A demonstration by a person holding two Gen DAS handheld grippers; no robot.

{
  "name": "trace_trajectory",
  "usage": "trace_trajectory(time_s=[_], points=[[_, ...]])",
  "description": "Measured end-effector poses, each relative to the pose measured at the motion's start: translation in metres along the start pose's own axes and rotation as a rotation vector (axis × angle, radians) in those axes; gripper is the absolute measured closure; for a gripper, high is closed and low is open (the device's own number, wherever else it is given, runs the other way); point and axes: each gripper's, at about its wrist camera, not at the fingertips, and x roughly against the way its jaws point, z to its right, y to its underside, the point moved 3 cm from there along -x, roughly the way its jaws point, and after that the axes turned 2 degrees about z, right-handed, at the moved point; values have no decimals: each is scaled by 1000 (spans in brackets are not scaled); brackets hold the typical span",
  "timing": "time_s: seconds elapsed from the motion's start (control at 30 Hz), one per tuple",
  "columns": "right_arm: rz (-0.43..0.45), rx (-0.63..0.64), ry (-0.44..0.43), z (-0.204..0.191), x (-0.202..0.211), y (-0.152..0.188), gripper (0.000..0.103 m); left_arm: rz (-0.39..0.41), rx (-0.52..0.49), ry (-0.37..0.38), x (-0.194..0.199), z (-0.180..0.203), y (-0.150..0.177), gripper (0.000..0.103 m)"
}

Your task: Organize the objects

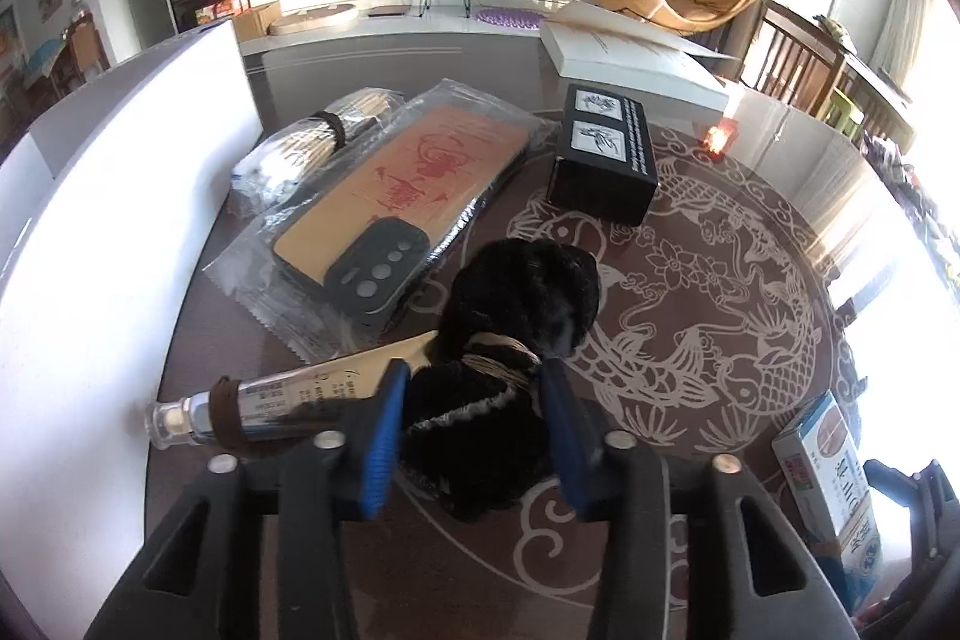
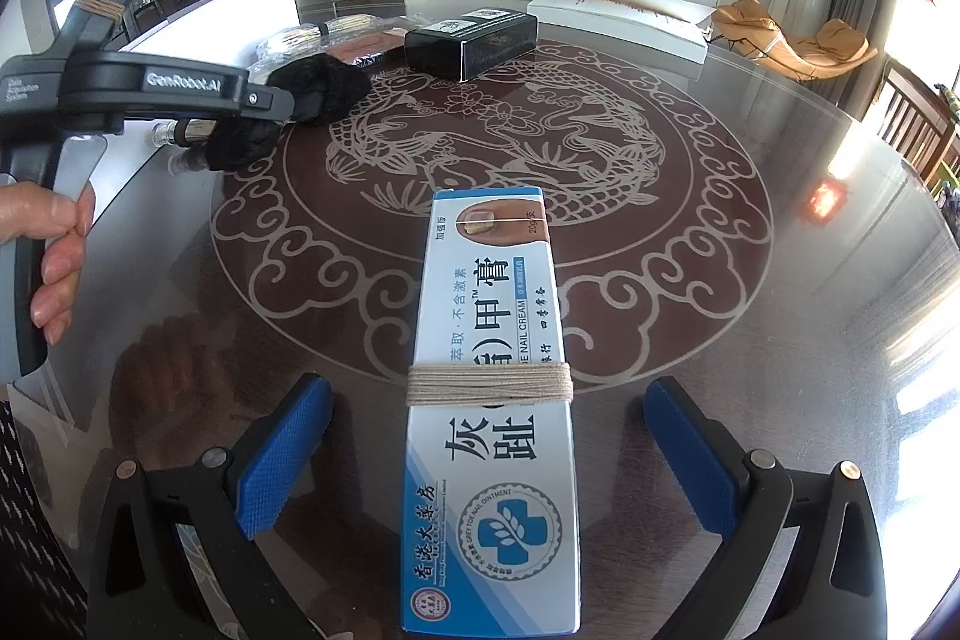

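My left gripper (image 1: 474,376) is shut on a black furry item (image 1: 522,292) tied round its middle with tan twine, holding it just over the table. In the right wrist view the same left gripper (image 2: 264,100) and furry item (image 2: 324,85) show at the far left, with a hand (image 2: 54,244) on the handle. My right gripper (image 2: 486,388) stands open astride a blue-and-white nail cream box (image 2: 492,280) wound with tan thread. Its blue pads (image 2: 282,454) are well clear of the box's sides. That box (image 1: 834,484) also appears at the lower right of the left wrist view.
On the round patterned glass table (image 2: 600,196) lie a bagged phone case (image 1: 390,196), a bagged stick bundle (image 1: 324,136), a black box (image 1: 606,160) and a silver tube (image 1: 264,406). A white box wall (image 1: 120,220) stands left; a white lid (image 1: 636,58) lies at the back.
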Motion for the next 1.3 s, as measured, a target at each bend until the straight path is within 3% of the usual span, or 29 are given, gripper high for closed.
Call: trace_trajectory(time_s=[0.13,0.27,0.37,0.4,0.43,0.63,0.9,1.3], points=[[0,0,0,0,-1,0,0,26,-45,15,25,10,30,67],[0,0,0,0,0,0,0,-12,47,52,64,0,82,63],[0,0,0,0,0,0,0,-46,84,79,78,-3,110,41],[0,0,0,0,0,0,0,-54,83,102,78,-2,114,23],[0,0,0,0,-1,0,0,-53,71,113,77,0,117,13],[0,0,0,0,0,0,0,-89,-49,-3,54,16,113,3],[0,0,0,0,0,0,0,-22,-50,-4,57,15,119,0],[0,0,0,0,0,0,0,-16,-48,-3,58,16,120,0]])
